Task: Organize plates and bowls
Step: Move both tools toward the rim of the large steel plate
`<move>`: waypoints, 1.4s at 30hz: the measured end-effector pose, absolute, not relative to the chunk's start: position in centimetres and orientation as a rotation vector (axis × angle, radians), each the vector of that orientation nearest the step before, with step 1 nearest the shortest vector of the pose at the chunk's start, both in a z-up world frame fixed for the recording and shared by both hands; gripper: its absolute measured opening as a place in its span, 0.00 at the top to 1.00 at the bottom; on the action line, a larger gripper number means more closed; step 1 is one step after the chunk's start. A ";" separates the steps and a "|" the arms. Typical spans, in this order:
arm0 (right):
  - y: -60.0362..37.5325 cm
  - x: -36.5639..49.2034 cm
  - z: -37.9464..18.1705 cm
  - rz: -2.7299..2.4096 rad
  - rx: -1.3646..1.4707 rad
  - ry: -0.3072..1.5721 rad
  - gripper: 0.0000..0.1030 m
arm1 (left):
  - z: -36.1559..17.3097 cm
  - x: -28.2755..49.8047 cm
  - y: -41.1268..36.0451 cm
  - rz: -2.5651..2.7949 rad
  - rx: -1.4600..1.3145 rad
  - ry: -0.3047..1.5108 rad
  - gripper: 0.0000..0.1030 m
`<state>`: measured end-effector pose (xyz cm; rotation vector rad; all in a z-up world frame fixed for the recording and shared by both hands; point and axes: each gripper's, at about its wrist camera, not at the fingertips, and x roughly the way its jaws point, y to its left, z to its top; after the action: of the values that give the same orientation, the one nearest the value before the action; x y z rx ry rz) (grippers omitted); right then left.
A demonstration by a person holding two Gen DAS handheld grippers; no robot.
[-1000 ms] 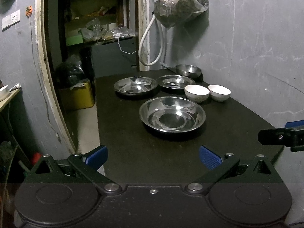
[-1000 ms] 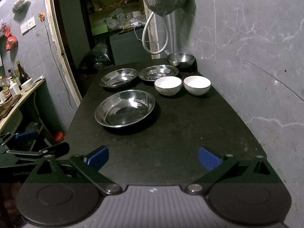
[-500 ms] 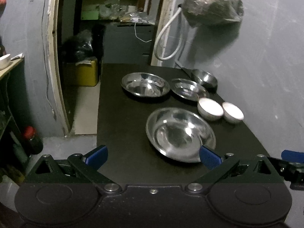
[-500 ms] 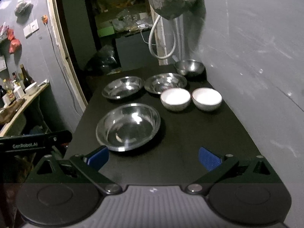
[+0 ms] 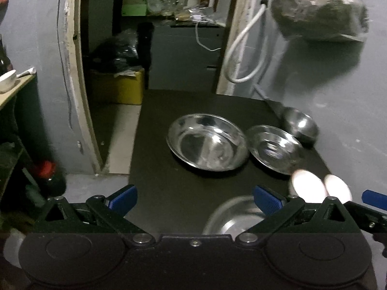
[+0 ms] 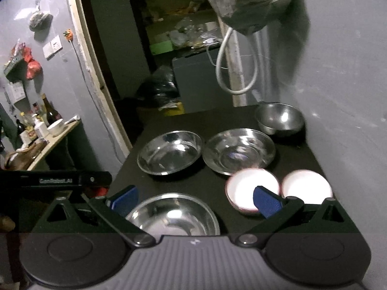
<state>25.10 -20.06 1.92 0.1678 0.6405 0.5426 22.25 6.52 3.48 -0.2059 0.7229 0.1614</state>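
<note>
My left claw (image 5: 193, 199) and right claw (image 6: 196, 199) both gape wide, gripping nothing. Since a second ago I've pushed both forward over the black matte desk (image 6: 212, 181); the shiny round steel plate (image 6: 173, 217) now sits just under my right claw. Beyond lie two more steel plates, two glossy white bowls (image 6: 251, 188) and a deep steel bowl (image 6: 279, 118).

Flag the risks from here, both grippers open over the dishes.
1. The right gripper straddles the near steel plate while one finger overlaps the left white bowl; closing may knock it.
2. The two white bowls sit almost touching; lifting one could nudge the right bowl toward the table edge.
3. The left gripper works close by; the two could collide over that plate.
</note>
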 end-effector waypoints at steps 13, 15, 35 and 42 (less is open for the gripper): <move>-13.2 33.3 0.0 0.583 0.263 0.779 0.00 | 2.1 31.2 14.4 0.135 -0.277 0.773 0.01; -11.8 34.4 -0.8 0.574 0.296 0.820 0.00 | 1.2 32.8 15.4 0.116 -0.273 0.783 0.01; -6.5 39.2 -6.2 0.397 0.428 0.898 0.26 | -5.1 40.4 18.3 -0.092 -0.324 0.886 0.24; -6.0 39.6 -6.5 0.361 0.427 0.909 0.45 | -5.6 40.9 17.8 -0.125 -0.386 0.889 0.57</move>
<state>39.55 -6.02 -6.48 0.4266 0.9090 0.3610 40.94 17.84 -5.63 -0.3862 0.8887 -0.1249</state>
